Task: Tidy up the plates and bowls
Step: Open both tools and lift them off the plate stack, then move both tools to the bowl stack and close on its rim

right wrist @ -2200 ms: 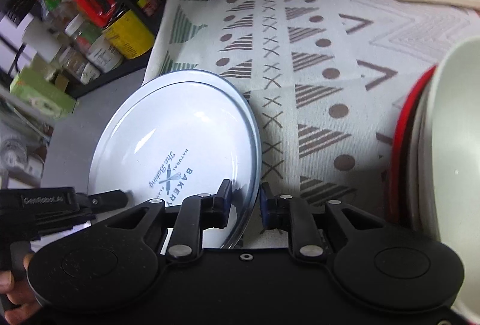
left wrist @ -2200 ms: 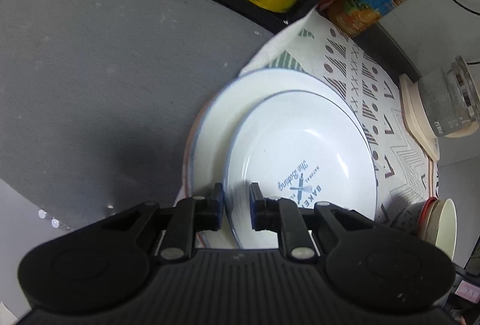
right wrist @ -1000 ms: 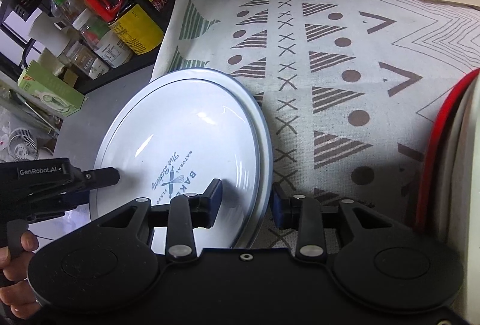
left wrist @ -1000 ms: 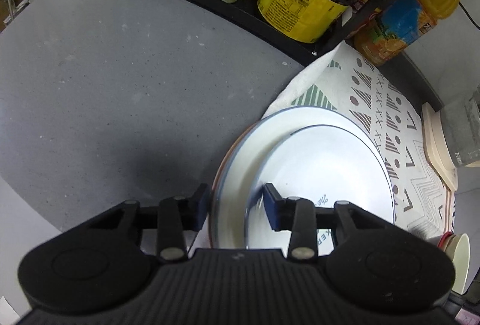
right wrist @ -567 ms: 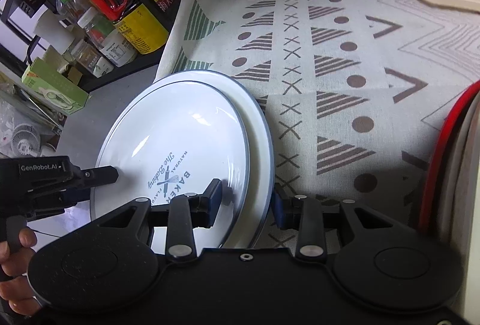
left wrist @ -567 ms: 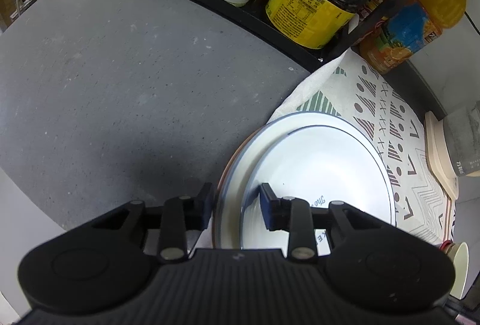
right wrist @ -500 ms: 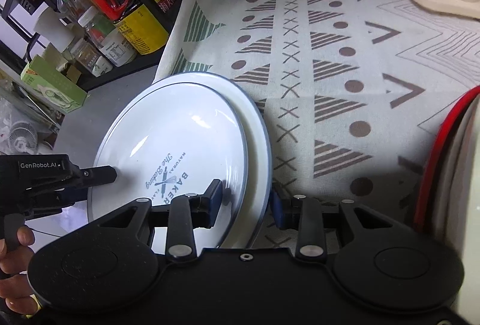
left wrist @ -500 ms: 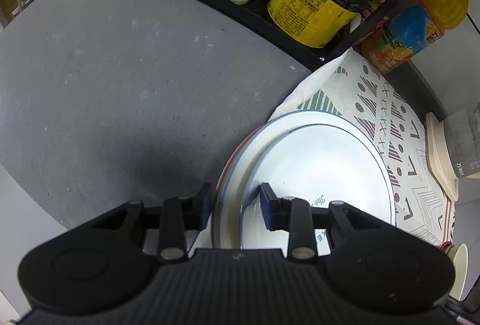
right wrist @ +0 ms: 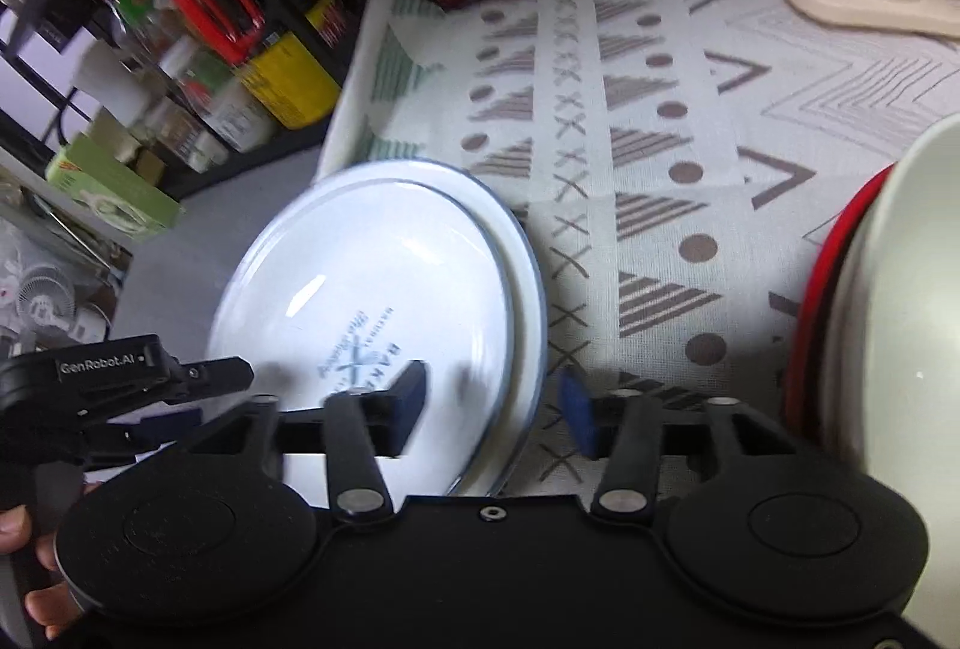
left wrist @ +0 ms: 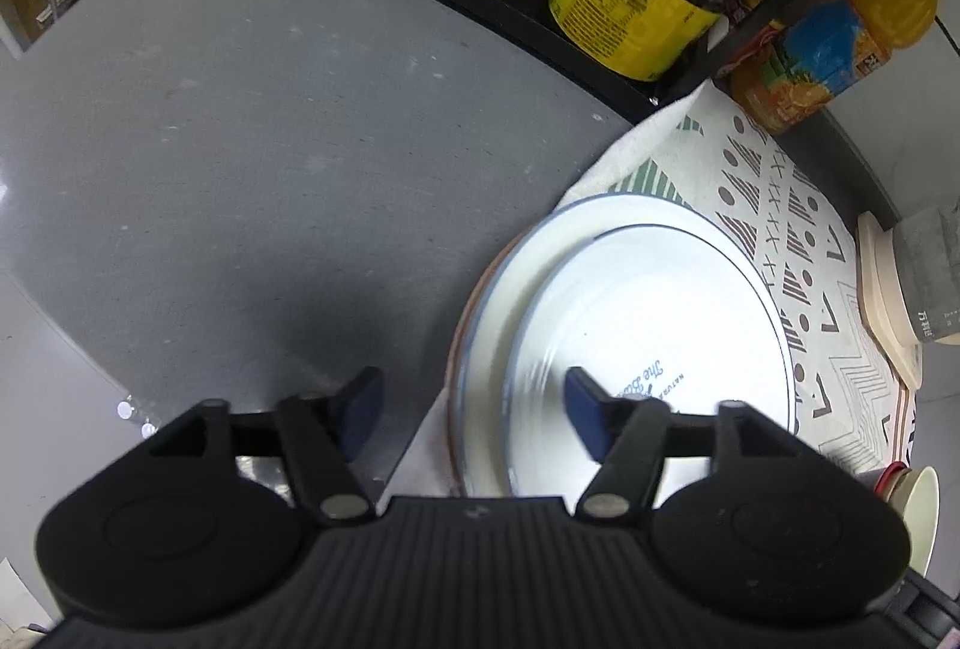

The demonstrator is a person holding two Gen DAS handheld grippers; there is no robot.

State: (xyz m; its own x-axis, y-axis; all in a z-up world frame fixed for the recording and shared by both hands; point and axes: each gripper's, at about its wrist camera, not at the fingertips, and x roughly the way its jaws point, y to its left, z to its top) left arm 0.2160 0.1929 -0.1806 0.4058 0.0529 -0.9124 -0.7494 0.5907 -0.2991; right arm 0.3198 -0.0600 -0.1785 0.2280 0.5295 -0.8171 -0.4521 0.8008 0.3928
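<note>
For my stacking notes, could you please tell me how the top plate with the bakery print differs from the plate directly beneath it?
The top plate looks smaller; the plate beneath shows as a crescent around its far-left side. The top plate carries a blue bakery logo; the plate beneath shows no print on its exposed part. The top plate is fully visible, the plate beneath mostly covered. Both are white with thin blue rims, lying flat in one stack. Both grippers, left gripper and right gripper, are open around the stack's edge.
</note>
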